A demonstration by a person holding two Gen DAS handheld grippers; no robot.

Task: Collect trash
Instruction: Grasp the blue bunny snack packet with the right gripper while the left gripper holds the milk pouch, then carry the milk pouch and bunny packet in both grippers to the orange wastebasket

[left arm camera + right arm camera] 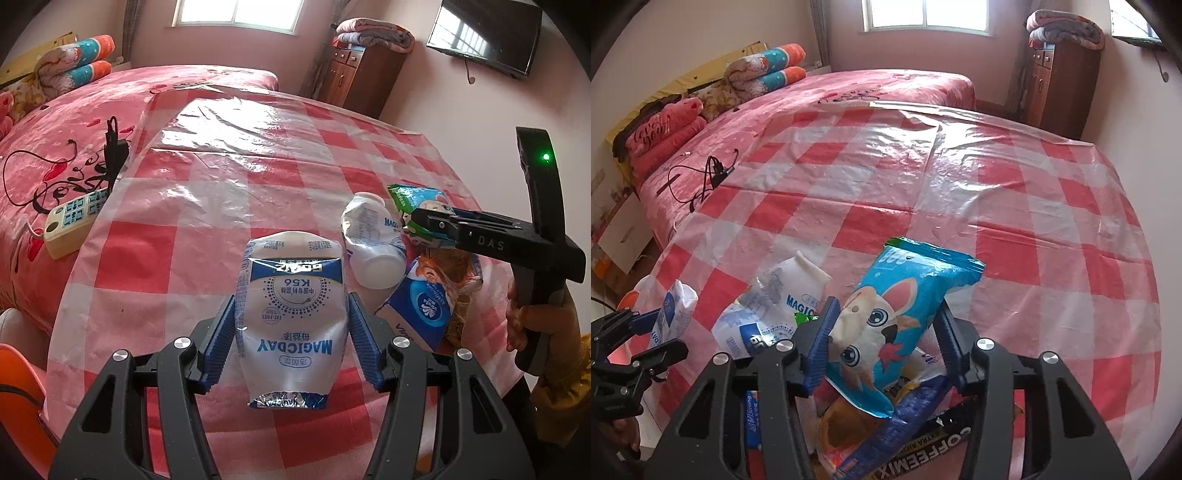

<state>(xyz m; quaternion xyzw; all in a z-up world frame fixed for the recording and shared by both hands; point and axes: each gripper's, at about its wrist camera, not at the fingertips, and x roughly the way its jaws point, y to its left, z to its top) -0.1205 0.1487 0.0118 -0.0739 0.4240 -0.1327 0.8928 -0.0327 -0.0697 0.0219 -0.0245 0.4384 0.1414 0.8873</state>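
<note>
My left gripper [291, 299] is shut on a crushed white MAGICDAY bottle [291, 306], its blue pads pressing both sides, above the near edge of the checked table [221, 166]. To the right, my right gripper [424, 221] is shut on a blue rabbit snack wrapper [417, 199]. In the right wrist view the wrapper [897, 306] stands tilted between the pads of the right gripper [889, 304]. A second crushed bottle [373, 243] lies beside it. Under the wrapper lie a blue tissue pack [421, 310], an orange snack bag [461, 280] and a Coffeemix packet [923, 454].
A red-and-white plastic cloth covers the table. Behind it is a pink bed [55, 129] with a power strip [70, 221] and black cable. A wooden cabinet [354, 77] and wall TV [487, 37] stand at the back right. Something orange [18, 387] sits low at the left.
</note>
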